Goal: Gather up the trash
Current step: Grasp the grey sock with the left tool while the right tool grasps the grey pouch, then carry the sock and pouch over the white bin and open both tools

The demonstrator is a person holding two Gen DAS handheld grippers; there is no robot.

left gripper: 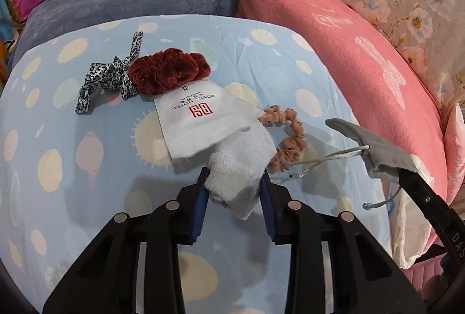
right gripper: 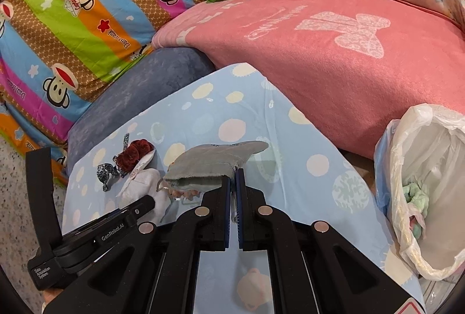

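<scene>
Right wrist view: right gripper [right gripper: 233, 183], jaws clamped on the grey pouch [right gripper: 215, 161], with the bag-lined bin [right gripper: 421, 261] at lower right. Left gripper [left gripper: 234, 186] pinches 1 white sock [left gripper: 241, 162], farther from it.

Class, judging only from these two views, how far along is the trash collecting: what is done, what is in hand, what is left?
Done: the bag already holds a few soft items. In hand: the right gripper is shut on a grey pouch, and the left gripper has a white sock between its fingers. Left on the sheet: a hotel packet, red scrunchie, peach scrunchie and leopard ribbon.
</scene>
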